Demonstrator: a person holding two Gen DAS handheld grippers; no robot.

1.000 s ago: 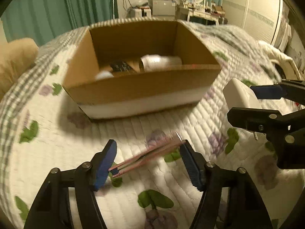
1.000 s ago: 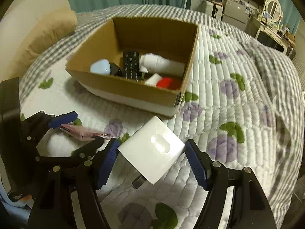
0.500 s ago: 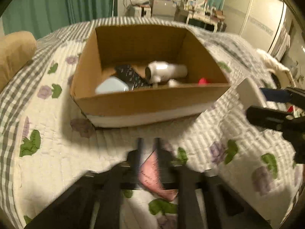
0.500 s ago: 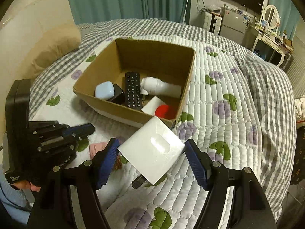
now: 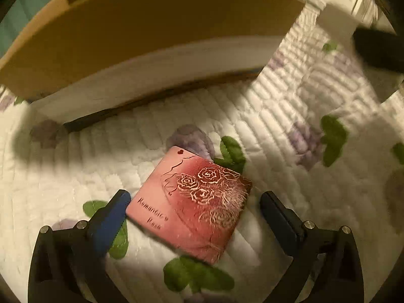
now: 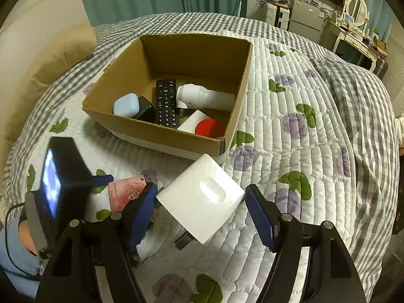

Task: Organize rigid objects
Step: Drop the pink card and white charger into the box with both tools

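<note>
**Two claws at the box edge: pink card on quilt, white adapter in right claw**

Left side, left wrist view: the left claw (image 5: 193, 214) stood wide, its blue-padded fingers (image 5: 111, 221) on either side of a flat pink card printed with roses and script lettering (image 5: 190, 202). The left pad sat touching or just beside the card's left corner; the right finger was apart from the card's edge. The card lay flat on the white quilted bedspread with purple flowers and green leaves (image 5: 265, 131), just in front of the near wall of the open brown cardboard box (image 5: 156, 32). View was blurred toward the upper right.

Centre, right wrist view: the same box (image 6: 161, 131) sat on the bedspread (image 6: 303, 151). Inside it, left to right: a pale blue rounded case (image 6: 126, 104), a small black block (image 6: 146, 109) touching it, a black remote control with rows of buttons (image 6: 166, 102), a white cylindrical bottle lying on its side (image 6: 204, 97), and at the front a white item with a red round cap (image 6: 209, 127).

Right side: the right claw (image 6: 200, 212) gripped a white square plug adapter with an oval recess (image 6: 202, 197) corner to corner between its blue pads, metal prongs pointing down. The adapter was raised above the bedspread, in front of the box's near right corner. The pink card (image 6: 126, 193) showed to its left, between the left claw's fingers.
</note>
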